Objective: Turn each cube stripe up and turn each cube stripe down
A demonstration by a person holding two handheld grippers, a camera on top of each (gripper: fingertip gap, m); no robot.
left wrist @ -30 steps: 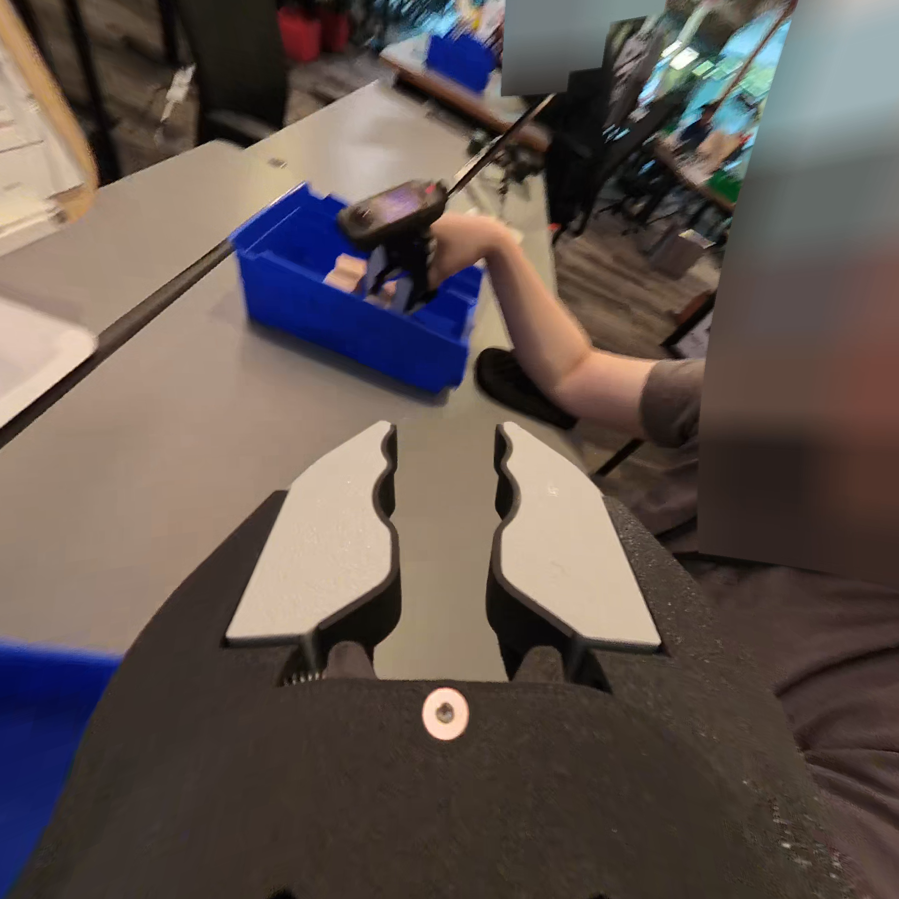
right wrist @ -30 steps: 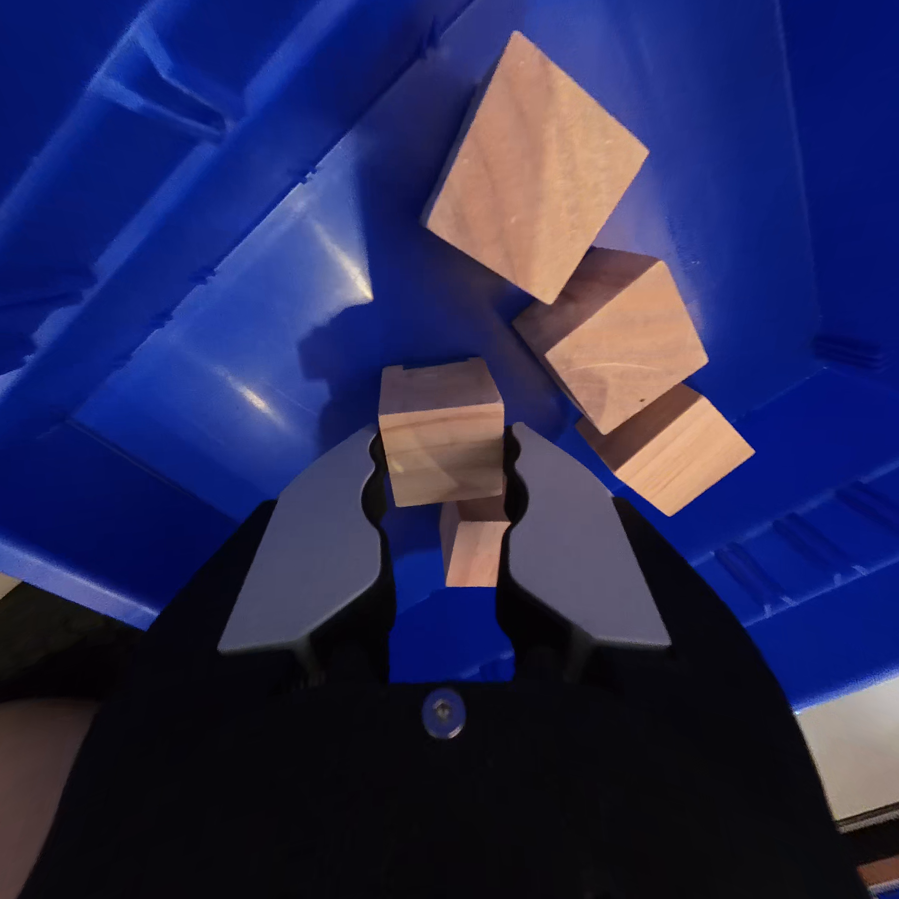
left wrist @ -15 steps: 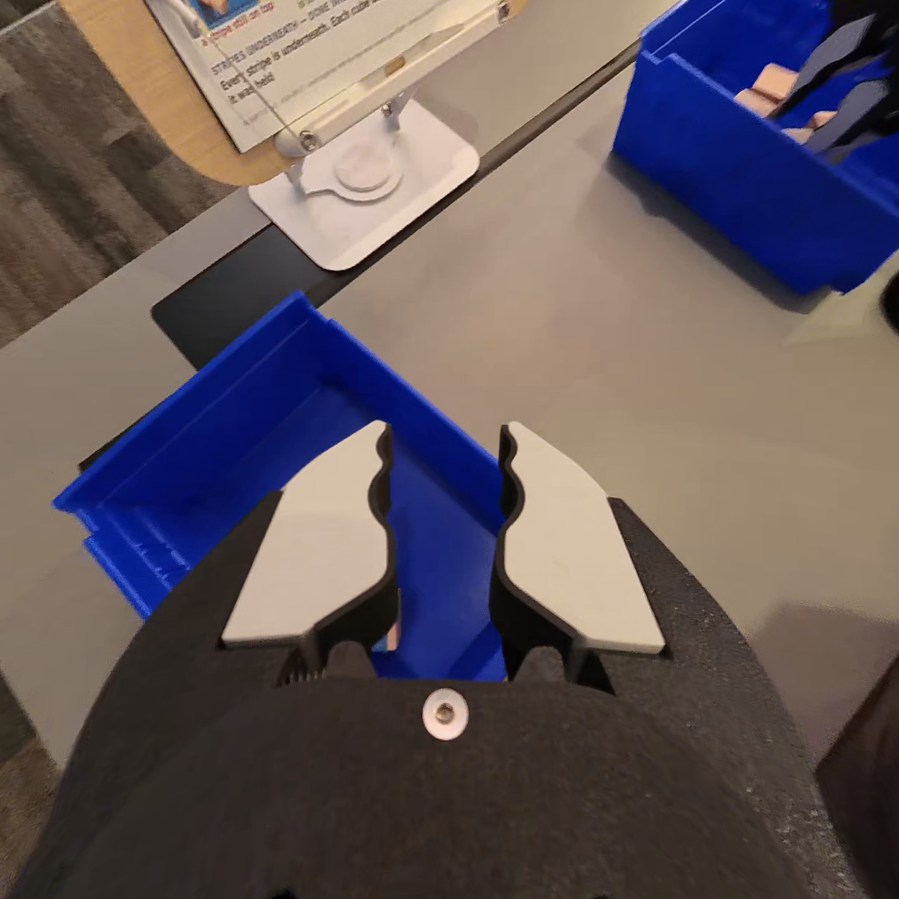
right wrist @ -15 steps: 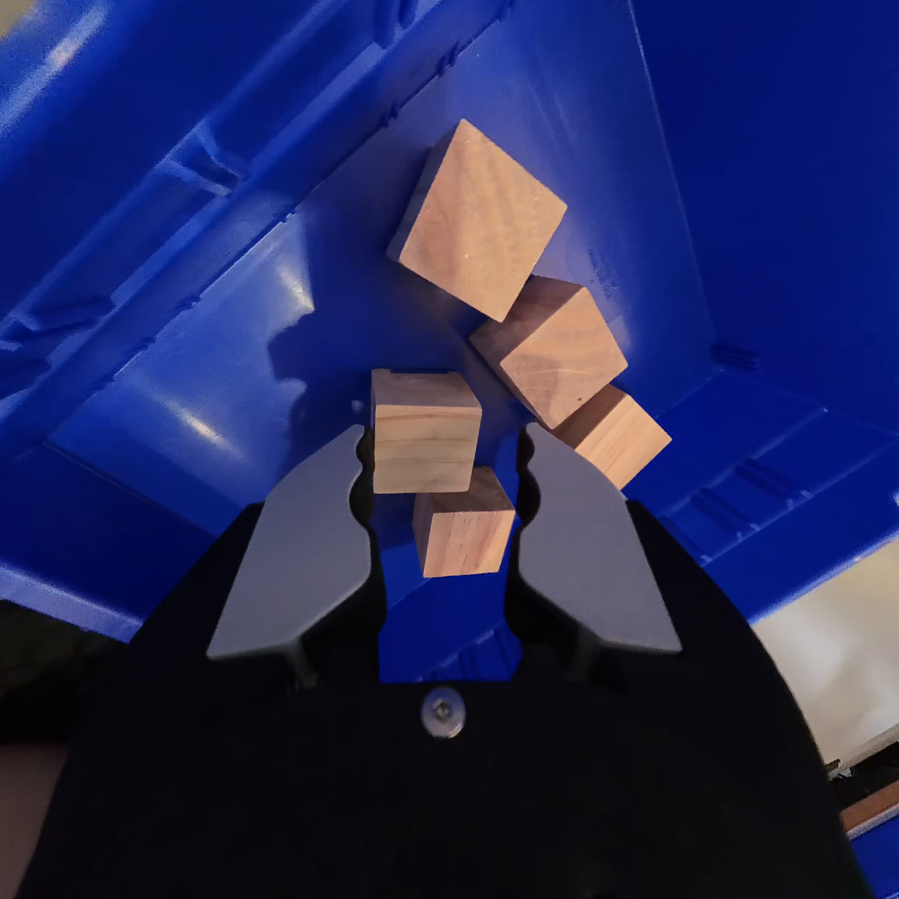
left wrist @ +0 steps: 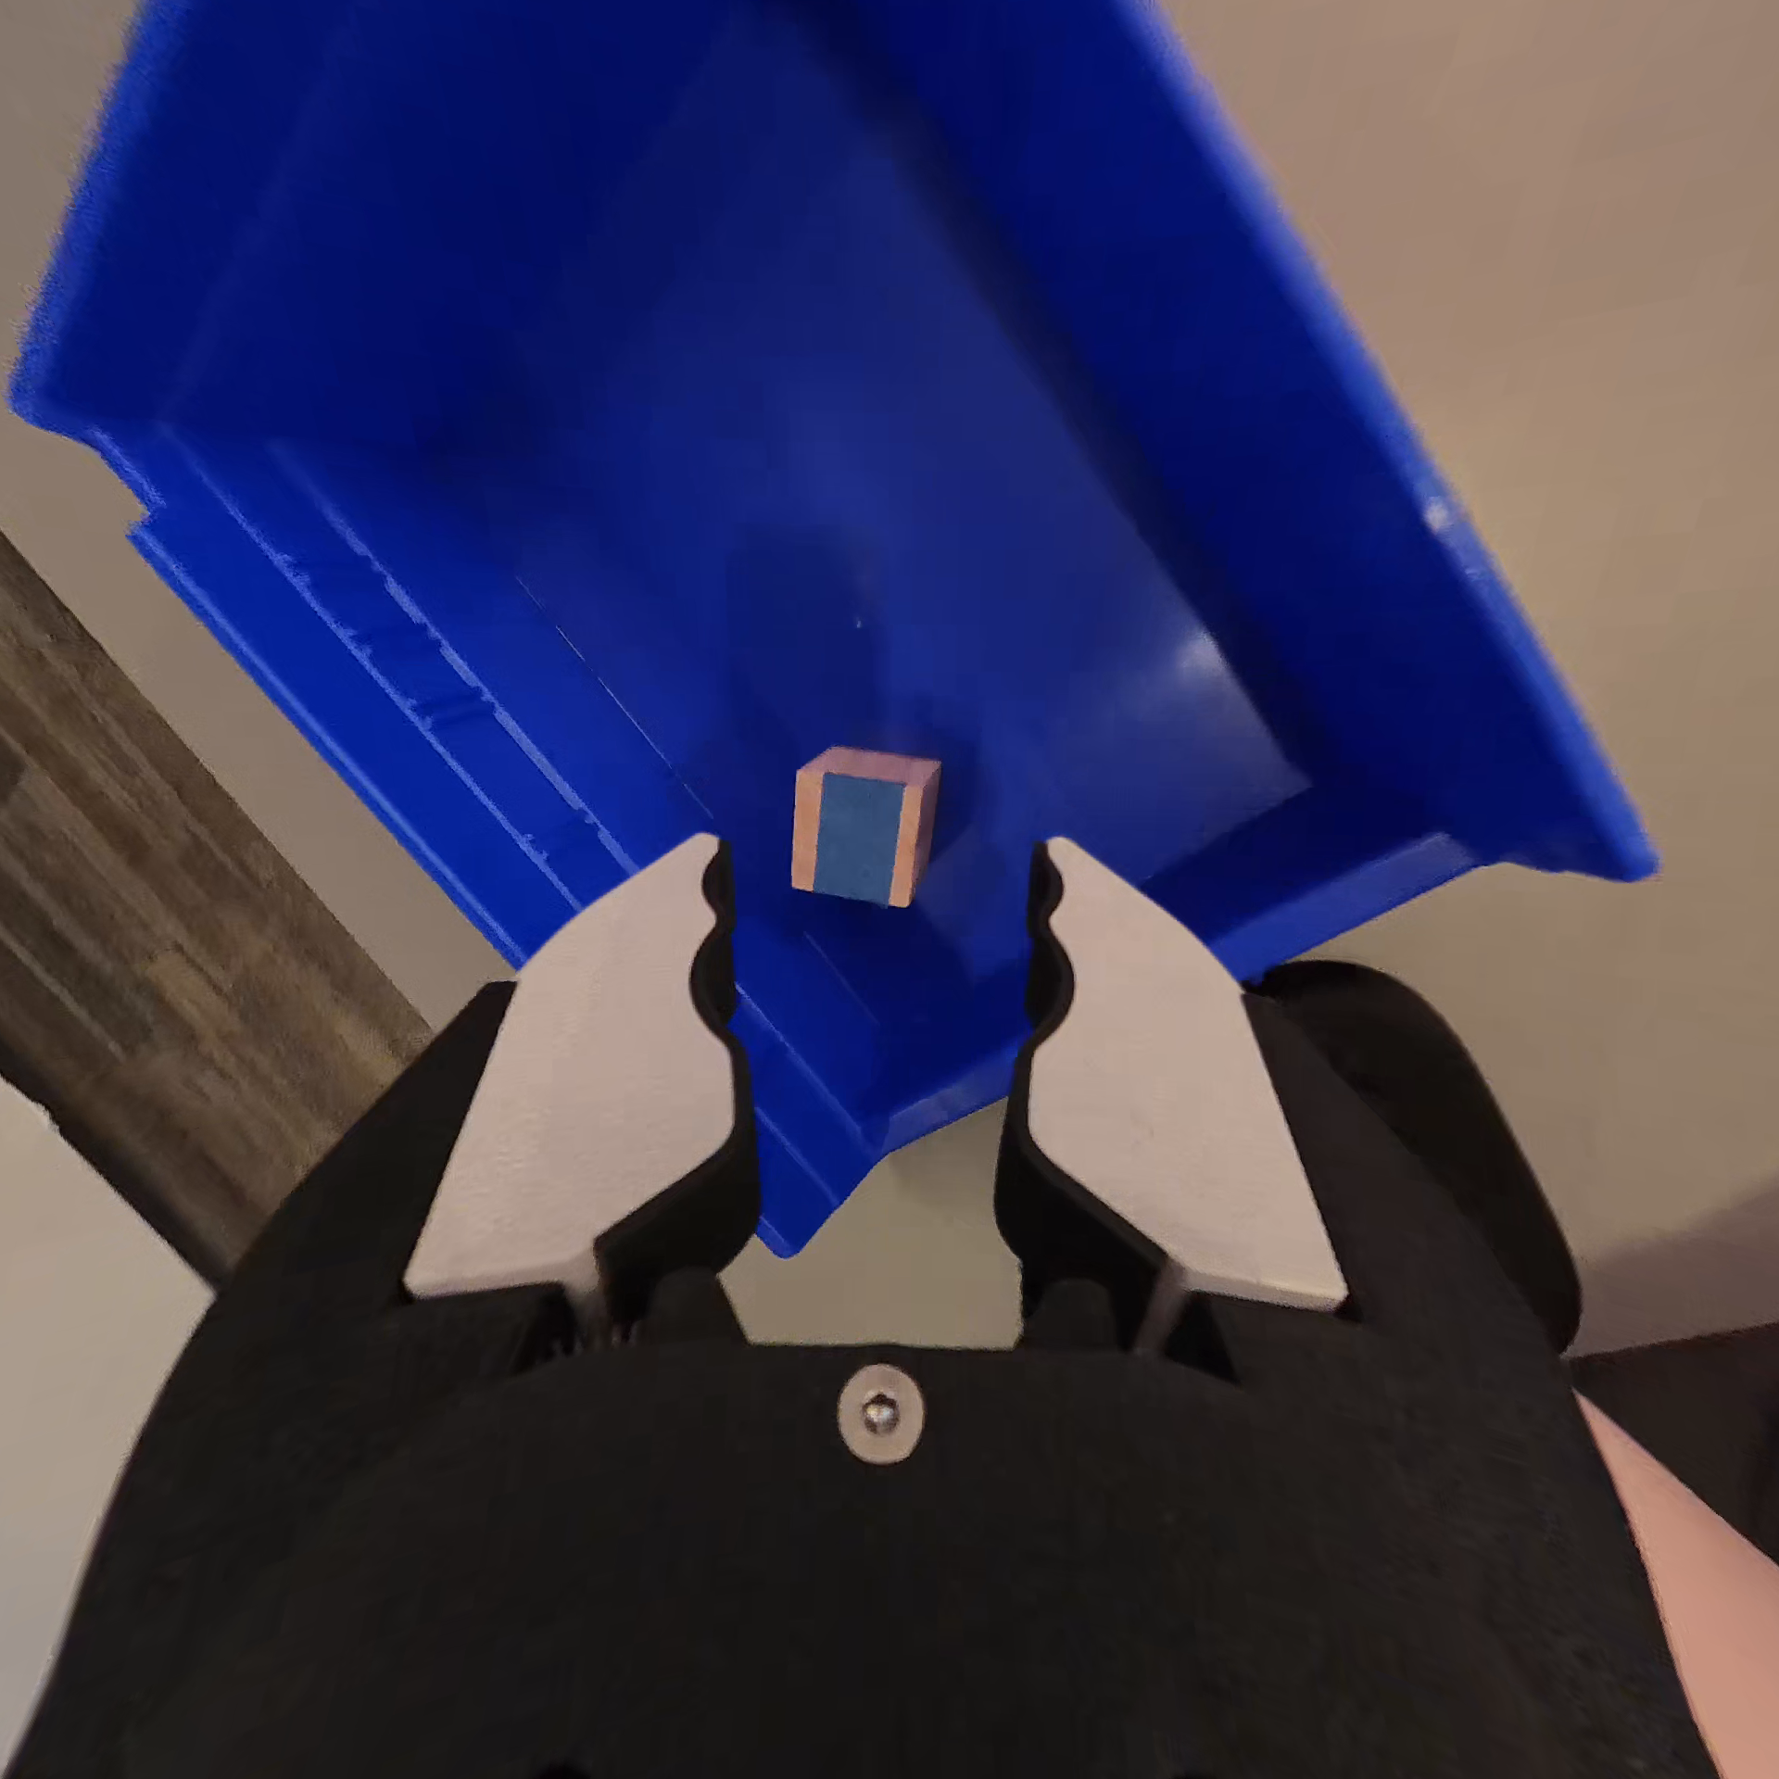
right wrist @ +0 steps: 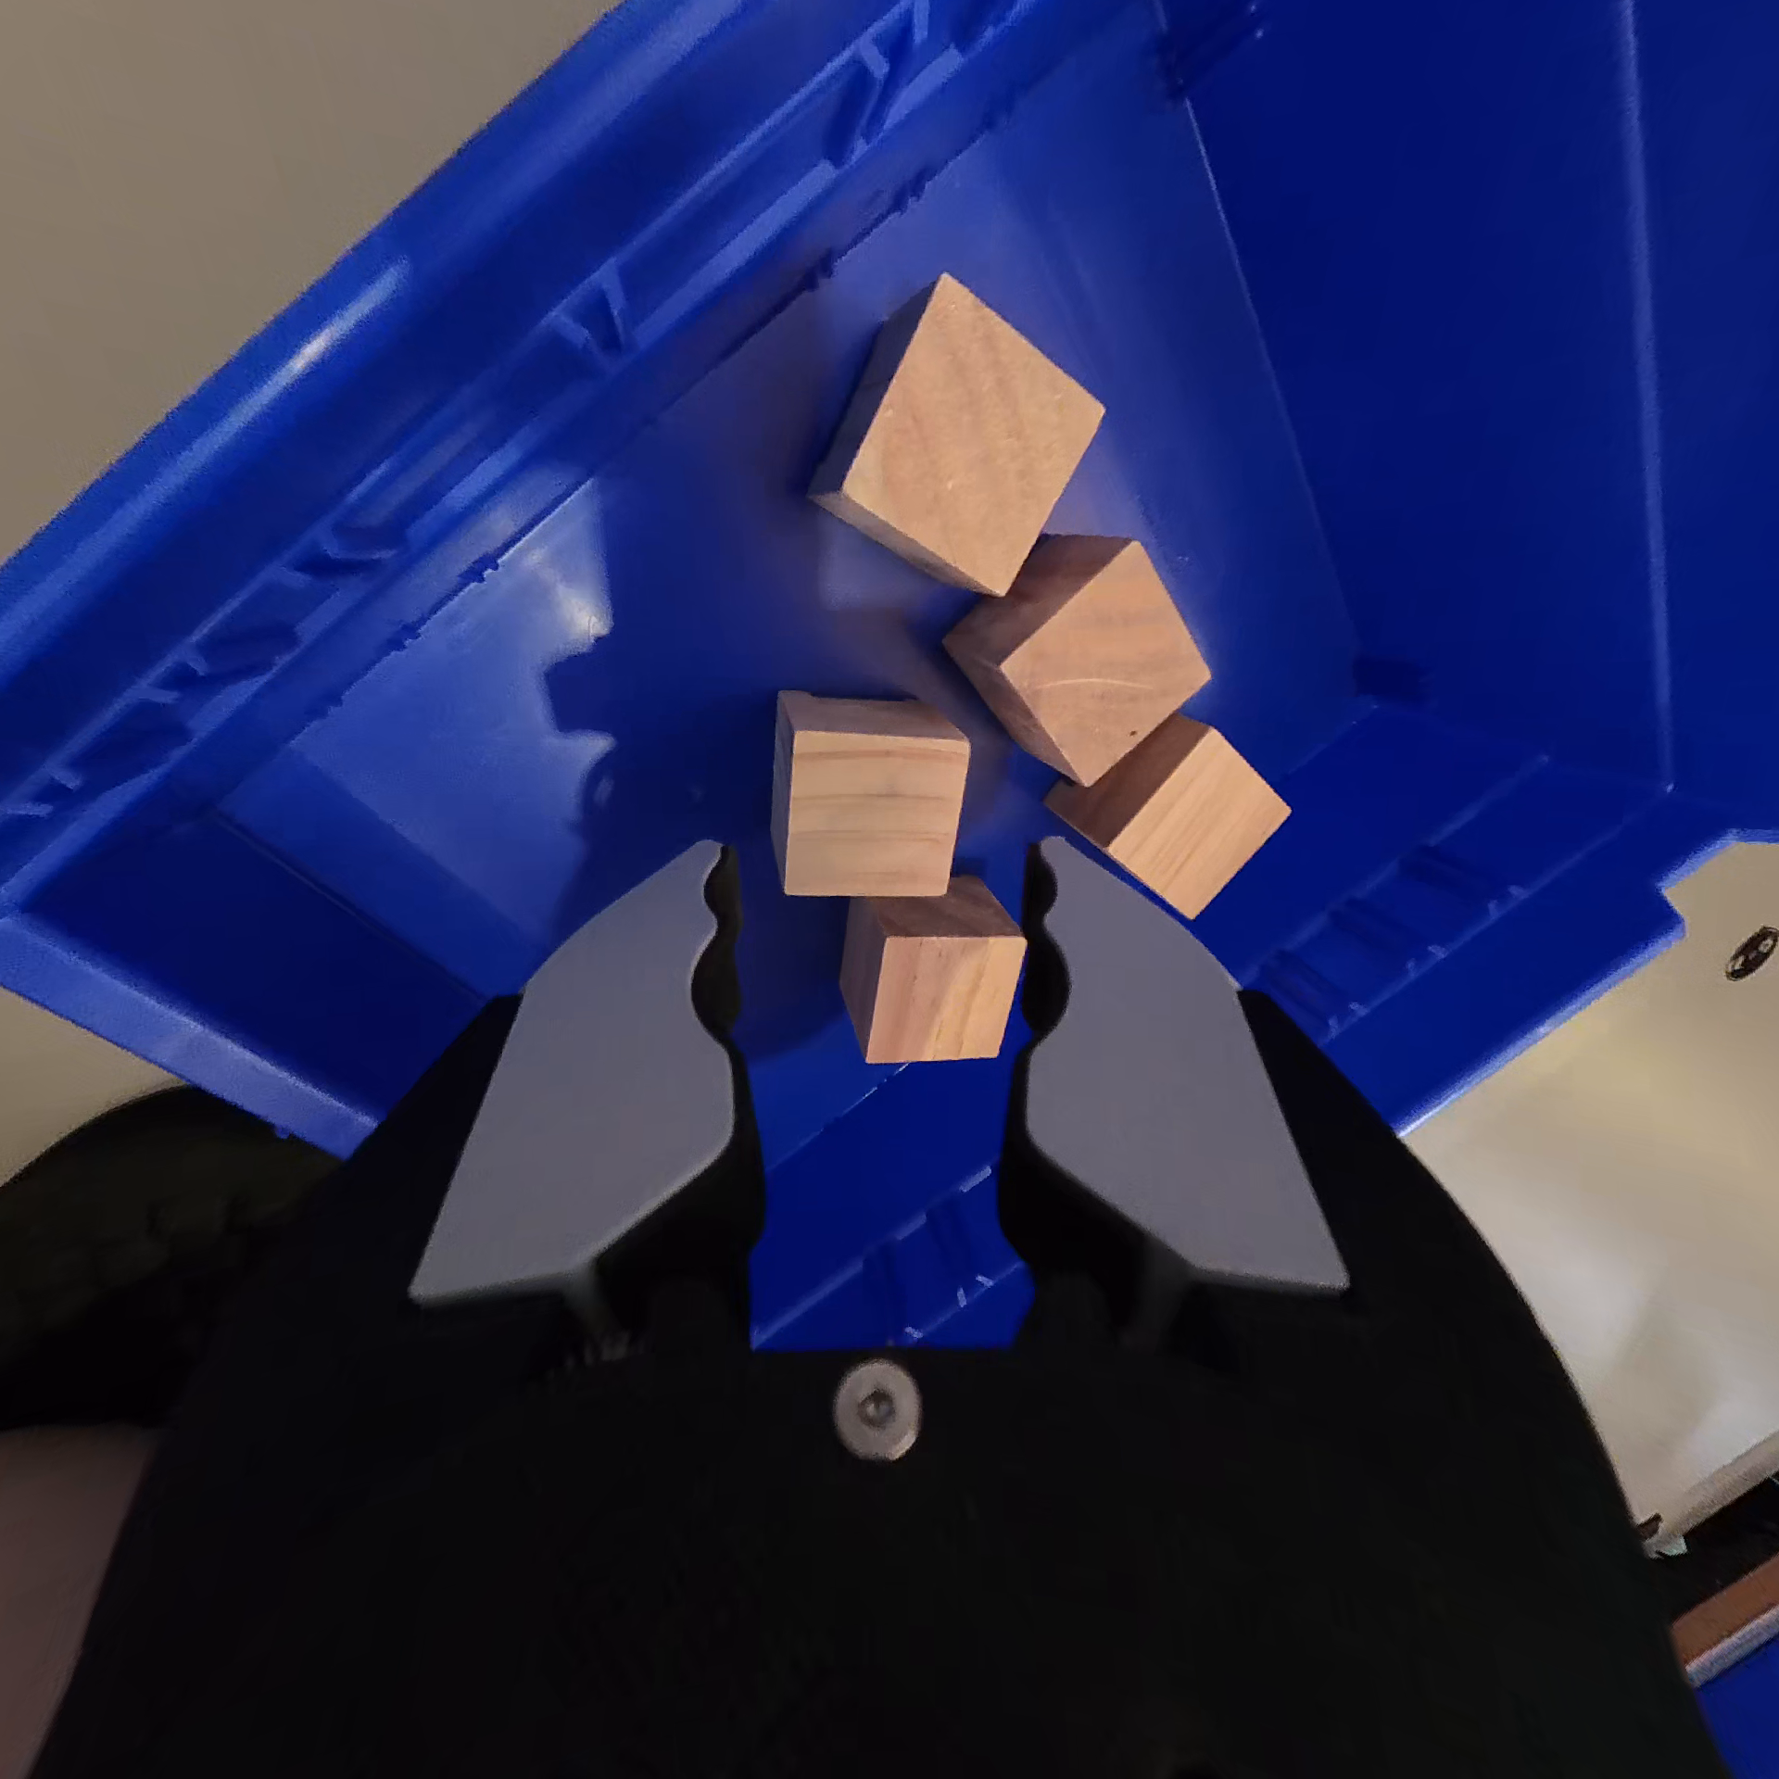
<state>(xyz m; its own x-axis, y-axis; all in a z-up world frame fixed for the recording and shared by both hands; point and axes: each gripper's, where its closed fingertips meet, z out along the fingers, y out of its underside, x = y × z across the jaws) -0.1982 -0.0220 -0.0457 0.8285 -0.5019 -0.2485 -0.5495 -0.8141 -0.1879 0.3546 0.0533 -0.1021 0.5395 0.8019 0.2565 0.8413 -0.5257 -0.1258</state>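
Observation:
In the left wrist view a single wooden cube with a blue stripe on its top face lies in a blue bin. My left gripper is open and empty, hovering above the bin just short of the cube. In the right wrist view several plain-faced wooden cubes lie in another blue bin: one just ahead of my fingertips, one between the fingers but lower, and others to the upper right. My right gripper is open and empty above them.
Both bins rest on a grey table. Wood-look floor shows past the table edge at the left of the left wrist view. A person's arm is at the lower right there.
My right gripper let go of the cube it held, opened and lifted away. My left gripper swung from the far bin to above the near bin and opened wider over the striped cube.

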